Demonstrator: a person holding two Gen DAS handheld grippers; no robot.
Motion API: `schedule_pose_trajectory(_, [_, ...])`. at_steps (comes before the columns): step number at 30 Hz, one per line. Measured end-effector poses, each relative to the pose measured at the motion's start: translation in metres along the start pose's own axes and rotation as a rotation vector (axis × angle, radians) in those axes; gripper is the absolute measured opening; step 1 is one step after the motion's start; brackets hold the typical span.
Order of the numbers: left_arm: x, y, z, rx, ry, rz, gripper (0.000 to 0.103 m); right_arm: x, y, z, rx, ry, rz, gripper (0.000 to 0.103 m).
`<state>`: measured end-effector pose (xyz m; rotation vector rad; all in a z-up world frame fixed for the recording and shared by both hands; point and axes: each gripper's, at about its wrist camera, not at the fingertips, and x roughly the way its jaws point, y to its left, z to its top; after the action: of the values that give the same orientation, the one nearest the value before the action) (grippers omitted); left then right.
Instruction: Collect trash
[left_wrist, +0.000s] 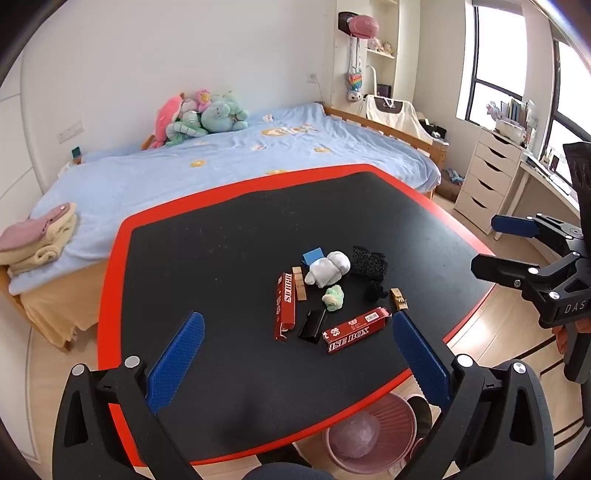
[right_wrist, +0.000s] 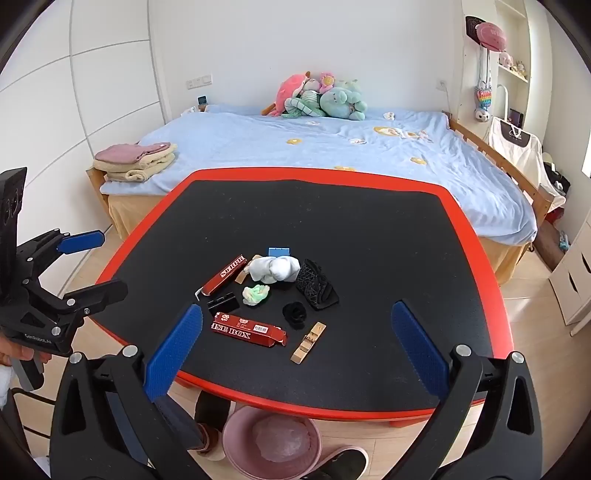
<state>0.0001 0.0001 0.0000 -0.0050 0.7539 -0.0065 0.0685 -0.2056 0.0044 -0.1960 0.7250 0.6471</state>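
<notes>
Two open grippers hover over a black table strewn with small trash, a pink bin on the floor below.

The left gripper (left_wrist: 297, 354) and right gripper (right_wrist: 297, 345) both have their jaws spread wide, holding nothing. The trash sits in a cluster near the middle of the table (right_wrist: 369, 229): two red boxes (right_wrist: 248, 328), one near and one to the left; a white wad (right_wrist: 273, 269); a green wad (right_wrist: 255, 294); black mesh (right_wrist: 317, 284); and a wooden clip (right_wrist: 308, 342) at the near right. The boxes look like light, stiff cardboard, likely best pinched across the narrow sides. The wads look soft and feather-light, so should squash under any grip. The bin (right_wrist: 236, 443) stands below the table's near edge.
</notes>
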Motion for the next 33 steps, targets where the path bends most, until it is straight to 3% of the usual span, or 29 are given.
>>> schedule_pose_trajectory(4, [0.009, 0.006, 0.002, -0.023, 0.03, -0.03, 0.098, 0.003, 0.005, -0.002, -0.008, 0.027, -0.008, 0.1])
schedule_pose_trajectory(7, [0.013, -0.002, 0.005, -0.007, 0.025, -0.008, 0.098, 0.012, 0.006, -0.001, -0.002, 0.047, 0.001, 0.1])
schedule_pose_trajectory(33, [0.01, 0.002, -0.002, 0.0, 0.02, -0.003, 0.098, 0.009, 0.003, 0.0, -0.009, 0.028, 0.016, 0.1])
